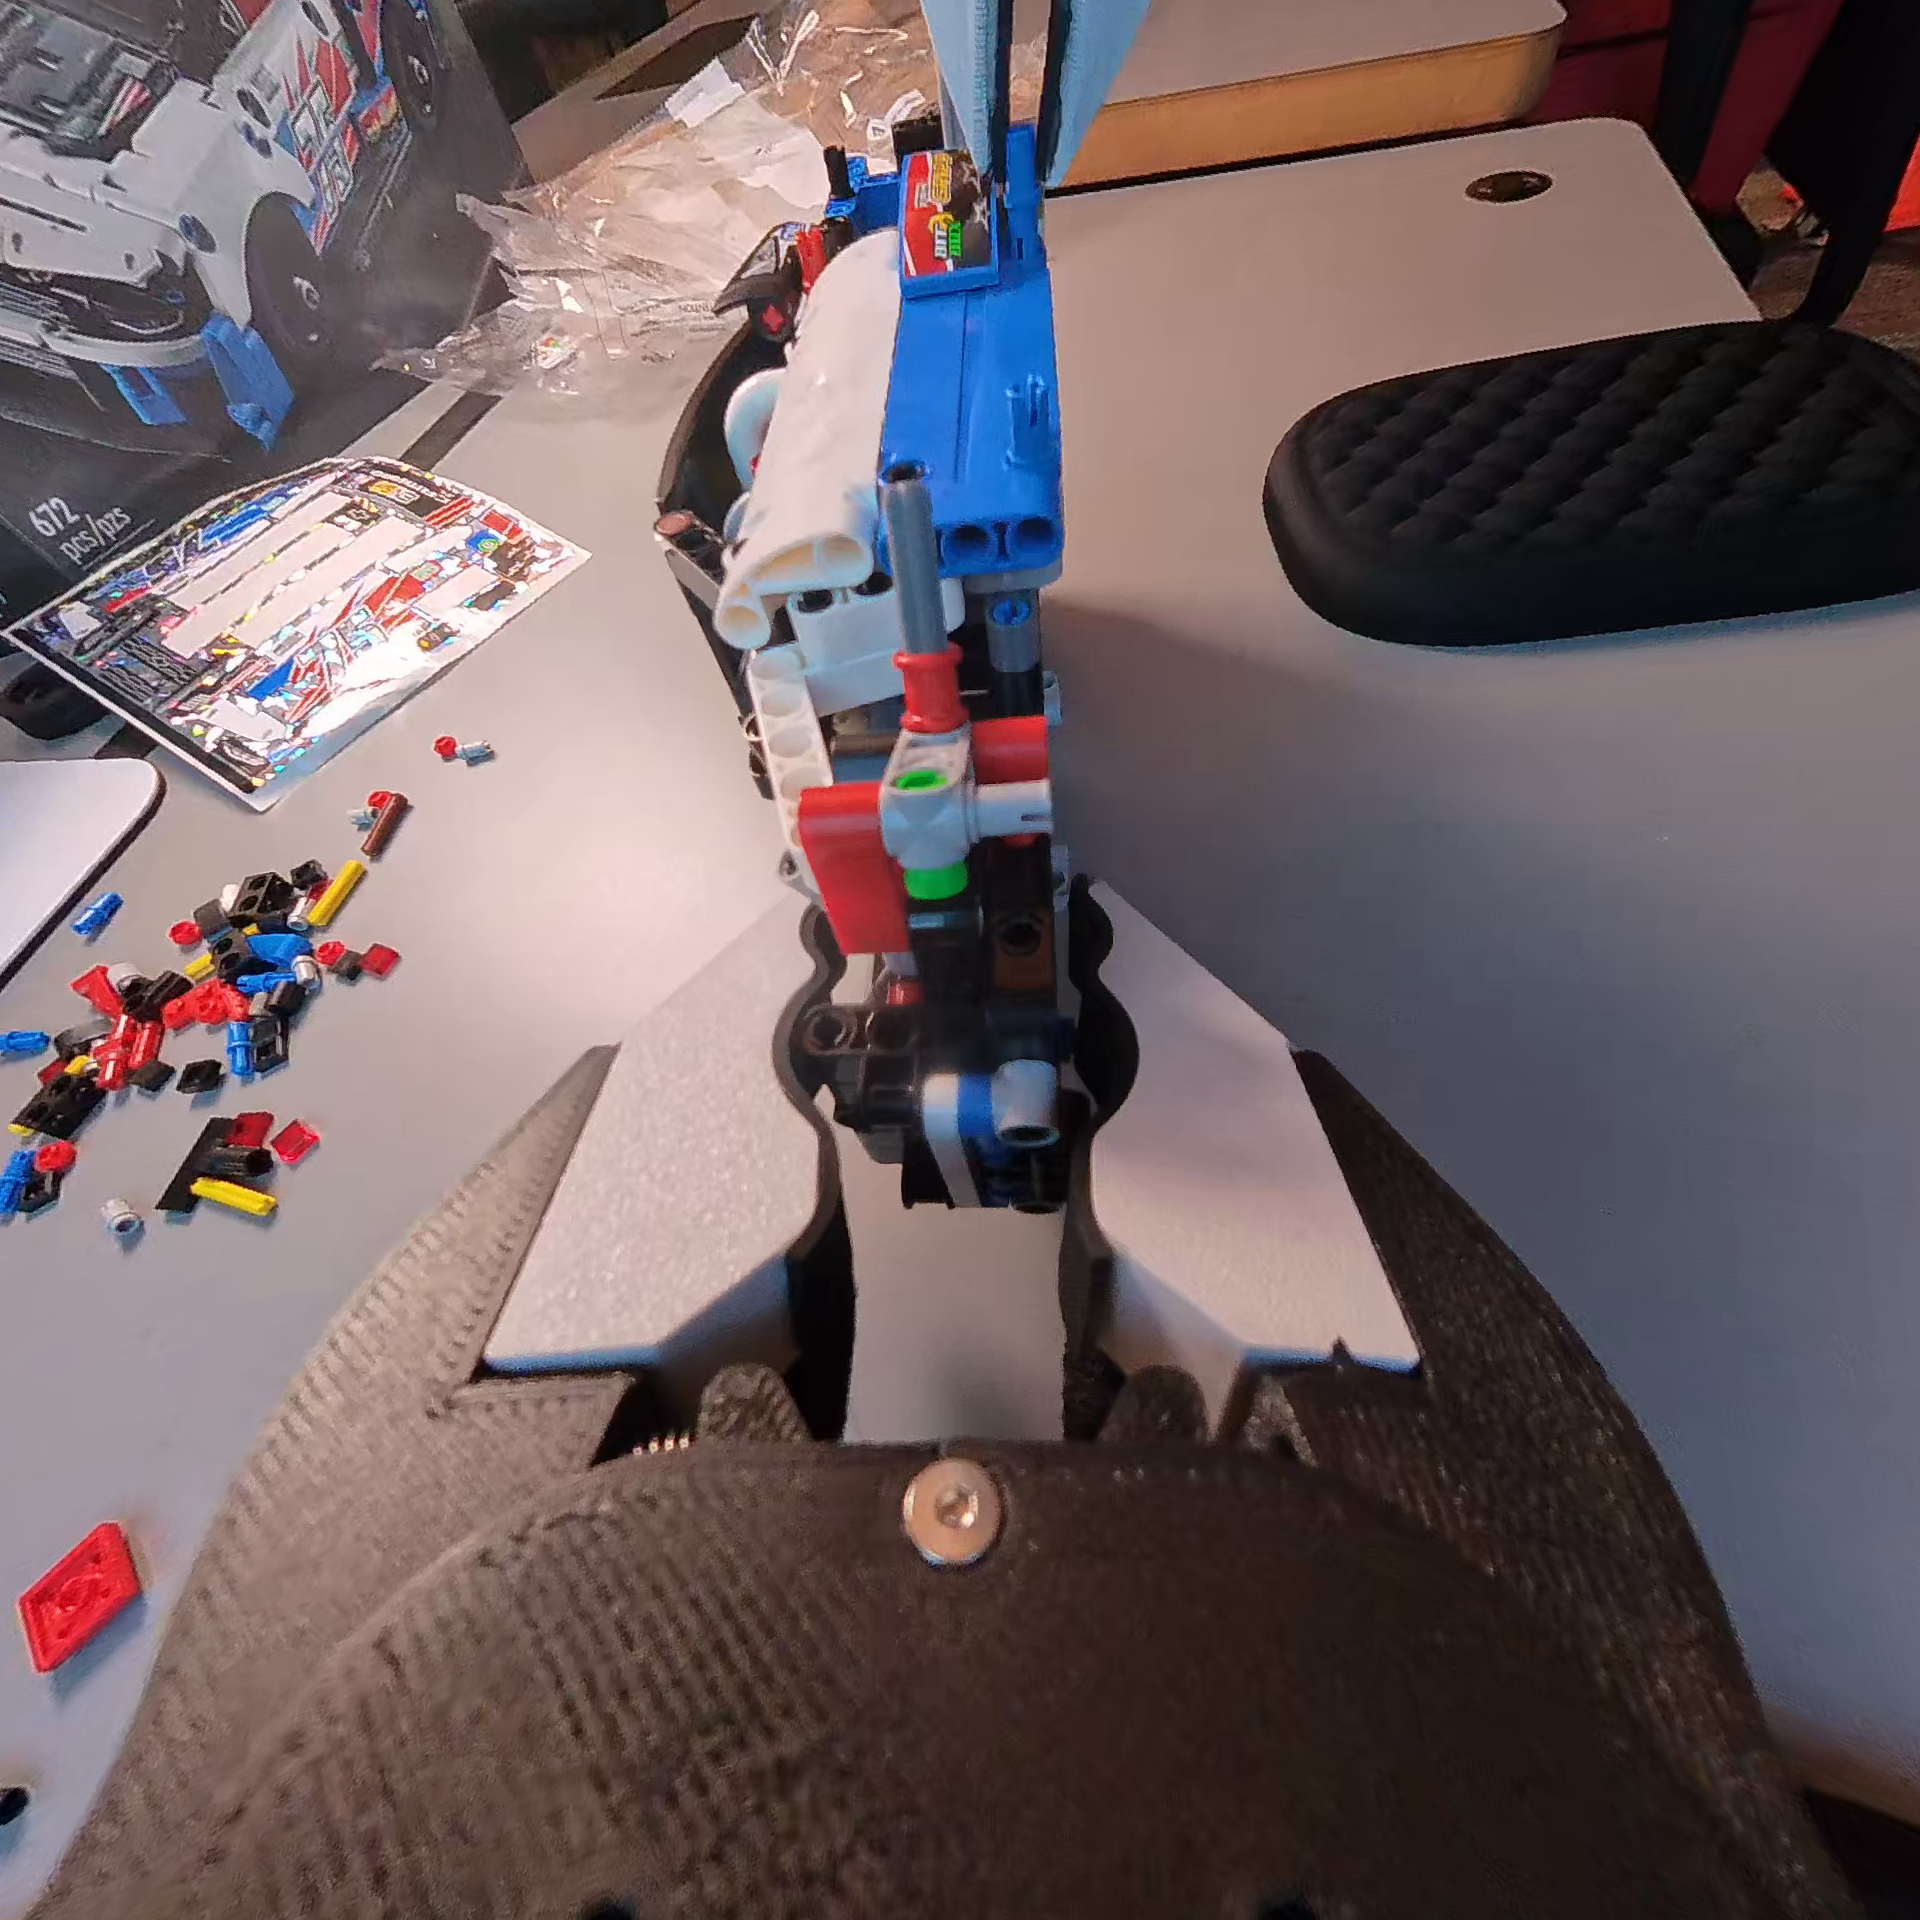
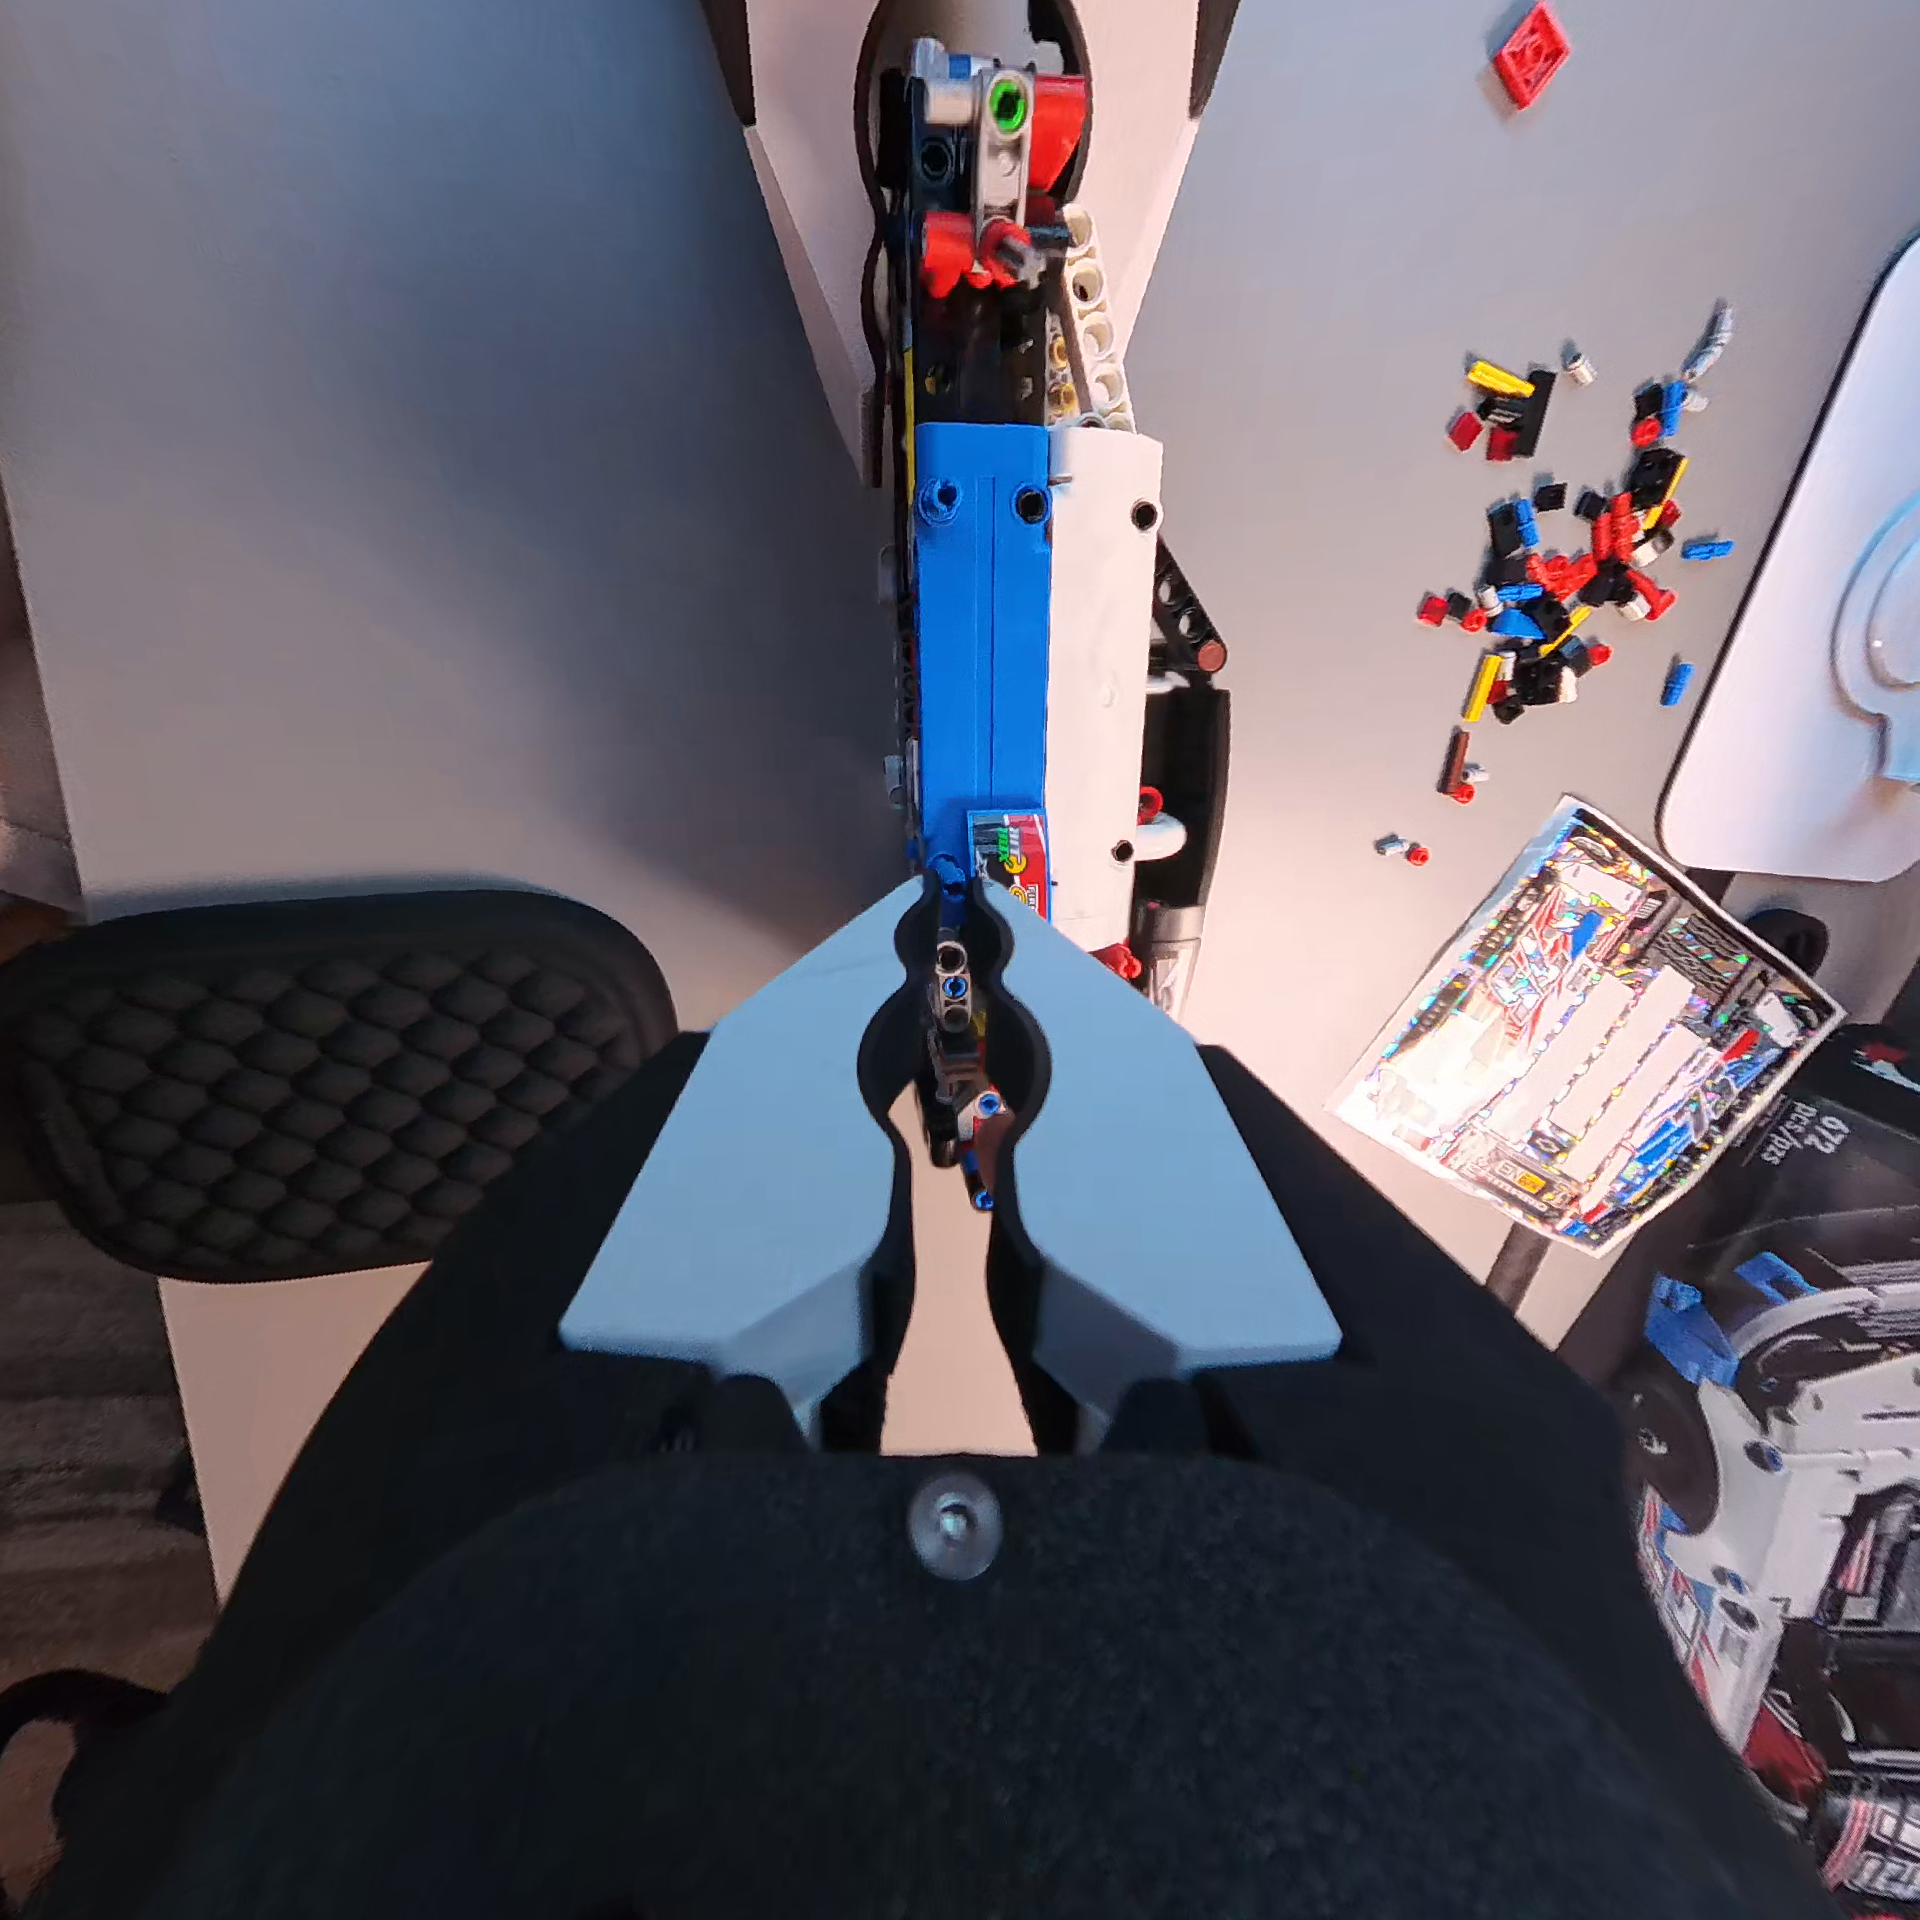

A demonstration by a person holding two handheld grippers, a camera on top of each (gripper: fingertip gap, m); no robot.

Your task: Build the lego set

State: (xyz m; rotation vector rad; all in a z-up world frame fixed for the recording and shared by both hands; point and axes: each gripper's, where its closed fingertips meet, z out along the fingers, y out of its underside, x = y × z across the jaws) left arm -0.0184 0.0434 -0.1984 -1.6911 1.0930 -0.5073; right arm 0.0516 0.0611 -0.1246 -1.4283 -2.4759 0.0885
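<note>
Bare grey table (image 1: 1403, 831) lay wide on one side, and the loose bricks (image 1: 197, 997) and sticker sheet (image 1: 301, 613) crowded the other. The lego car build (image 1: 966, 436) hung between both tools: left gripper (image 1: 951, 997) clamped one end, right gripper (image 2: 951, 914) pinched the far end, each closed on it.

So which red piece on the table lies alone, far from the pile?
The flat square red plate, alone near the left gripper; the other red pieces sit in the pile.
</note>
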